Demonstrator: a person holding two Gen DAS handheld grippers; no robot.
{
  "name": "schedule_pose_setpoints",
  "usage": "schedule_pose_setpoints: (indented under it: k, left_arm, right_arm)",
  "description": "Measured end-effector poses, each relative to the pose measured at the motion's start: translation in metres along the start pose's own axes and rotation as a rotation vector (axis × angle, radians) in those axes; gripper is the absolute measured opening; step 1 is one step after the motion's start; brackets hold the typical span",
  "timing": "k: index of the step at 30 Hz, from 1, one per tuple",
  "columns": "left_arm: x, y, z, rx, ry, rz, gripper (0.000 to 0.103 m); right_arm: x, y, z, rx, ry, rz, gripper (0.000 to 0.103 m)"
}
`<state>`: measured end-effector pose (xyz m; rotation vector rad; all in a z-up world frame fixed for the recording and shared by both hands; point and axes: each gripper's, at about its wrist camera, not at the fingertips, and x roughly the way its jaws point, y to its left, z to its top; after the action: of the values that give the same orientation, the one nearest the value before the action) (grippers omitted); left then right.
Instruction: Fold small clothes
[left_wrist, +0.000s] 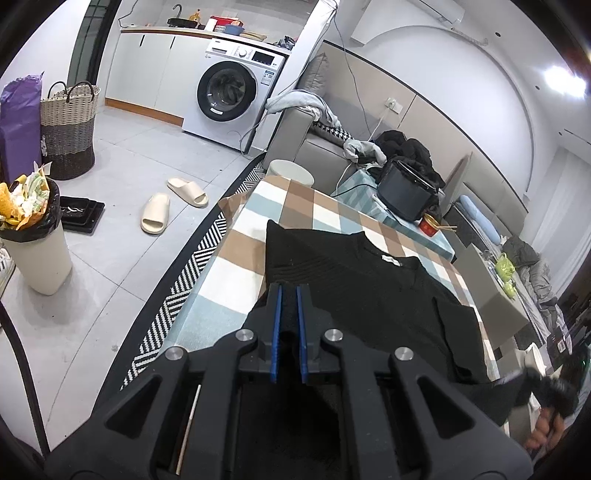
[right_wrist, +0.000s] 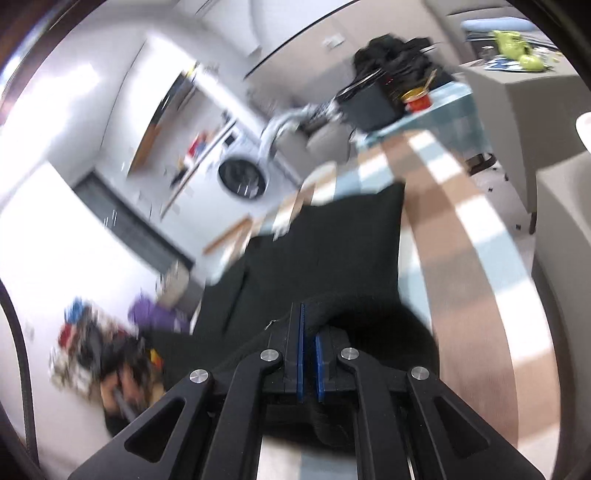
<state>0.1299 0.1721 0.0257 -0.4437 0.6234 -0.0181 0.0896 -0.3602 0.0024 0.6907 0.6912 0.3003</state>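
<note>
A black knit sweater (left_wrist: 369, 288) lies spread on a table under a checked cloth (left_wrist: 236, 266), with its neck label facing up. In the left wrist view my left gripper (left_wrist: 289, 295) is at the sweater's near edge. Its blue pads are nearly together, with black fabric pinched between them. The right wrist view is blurred. There my right gripper (right_wrist: 308, 321) is shut on a raised fold of the same sweater (right_wrist: 325, 251), and the cloth drapes over its right finger. A blurred hand (left_wrist: 546, 428) shows at the lower right of the left wrist view.
At the table's far end stand a black appliance (left_wrist: 404, 188) and a red cup (left_wrist: 430, 225). Beyond is a sofa with heaped clothes (left_wrist: 402, 147). To the left, on the floor, are a full bin (left_wrist: 33, 236), slippers (left_wrist: 159, 212), a wicker basket (left_wrist: 68, 125) and a washing machine (left_wrist: 229, 92).
</note>
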Motion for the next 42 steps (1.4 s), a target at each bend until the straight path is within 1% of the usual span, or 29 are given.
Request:
schedule_pose_setpoints:
  k: [1, 2, 4, 6, 7, 9, 10, 12, 14, 15, 21, 23, 24, 25, 26, 29, 31, 32, 33, 35, 37, 39, 42]
  left_arm:
    - [0.000, 0.001, 0.002, -0.003, -0.003, 0.000, 0.005]
    - [0.003, 0.002, 0.003, -0.007, -0.006, 0.001, 0.005]
    - [0.005, 0.005, 0.008, -0.017, -0.005, 0.002, 0.005]
    - [0.013, 0.008, 0.013, -0.030, 0.008, -0.003, 0.005]
    - [0.020, 0.010, 0.014, -0.040, 0.021, -0.003, 0.005]
    - [0.038, 0.013, 0.016, -0.050, 0.062, 0.005, 0.006]
    - [0.045, 0.013, 0.016, -0.049, 0.079, 0.014, 0.006]
    - [0.057, 0.013, 0.015, -0.034, 0.109, 0.039, 0.008]
    - [0.064, 0.014, 0.014, -0.025, 0.129, 0.060, 0.023]
    - [0.067, 0.016, 0.014, -0.029, 0.129, 0.060, 0.026]
    - [0.081, 0.027, 0.012, -0.062, 0.148, 0.046, 0.026]
    - [0.084, 0.029, 0.012, -0.072, 0.150, 0.041, 0.026]
    - [0.085, 0.029, 0.012, -0.074, 0.151, 0.038, 0.026]
    - [0.086, 0.030, 0.014, -0.083, 0.147, 0.032, 0.026]
    - [0.087, 0.030, 0.015, -0.090, 0.145, 0.027, 0.026]
    - [0.084, 0.030, 0.019, -0.104, 0.126, 0.035, 0.026]
    - [0.080, 0.033, 0.022, -0.116, 0.113, 0.060, 0.026]
    - [0.078, 0.036, 0.022, -0.117, 0.119, 0.080, 0.031]
    - [0.075, 0.038, 0.023, -0.115, 0.130, 0.102, 0.044]
    - [0.069, 0.043, 0.021, -0.117, 0.135, 0.141, 0.056]
    - [0.061, 0.048, 0.016, -0.104, 0.124, 0.179, 0.058]
    - [0.054, 0.050, 0.008, -0.072, 0.143, 0.205, 0.059]
    - [0.045, 0.051, -0.012, -0.034, 0.166, 0.213, 0.061]
  right_arm:
    - [0.007, -0.005, 0.009, 0.038, -0.026, -0.001, 0.005]
    - [0.018, -0.013, 0.020, 0.081, -0.053, -0.030, 0.005]
    - [0.035, -0.027, 0.035, 0.153, -0.070, -0.067, 0.005]
    - [0.061, -0.048, 0.044, 0.267, -0.050, -0.105, 0.005]
    - [0.078, -0.060, 0.046, 0.325, -0.017, -0.107, 0.005]
    - [0.096, -0.071, 0.049, 0.374, 0.029, -0.124, 0.010]
    - [0.101, -0.074, 0.052, 0.374, 0.042, -0.136, 0.013]
    - [0.104, -0.073, 0.051, 0.348, 0.052, -0.121, 0.026]
    - [0.098, -0.073, 0.051, 0.337, 0.066, -0.107, 0.031]
    - [0.095, -0.073, 0.051, 0.325, 0.081, -0.109, 0.032]
    - [0.080, -0.069, 0.043, 0.262, 0.130, -0.122, 0.032]
    - [0.083, -0.068, 0.043, 0.242, 0.142, -0.138, 0.030]
    - [0.083, -0.066, 0.043, 0.234, 0.133, -0.138, 0.023]
    - [0.082, -0.064, 0.043, 0.227, 0.125, -0.132, 0.019]
    - [0.081, -0.061, 0.045, 0.212, 0.114, -0.128, 0.017]
    - [0.075, -0.056, 0.049, 0.206, 0.076, -0.111, 0.017]
    - [0.071, -0.054, 0.052, 0.190, 0.068, -0.149, 0.028]
    - [0.067, -0.054, 0.052, 0.177, 0.070, -0.180, 0.044]
    - [0.063, -0.054, 0.051, 0.166, 0.070, -0.199, 0.052]
    - [0.055, -0.053, 0.049, 0.133, 0.075, -0.218, 0.053]
    - [0.048, -0.051, 0.043, 0.092, 0.098, -0.252, 0.057]
    - [0.042, -0.050, 0.033, 0.062, 0.125, -0.271, 0.062]
    - [0.036, -0.048, 0.018, 0.022, 0.166, -0.279, 0.063]
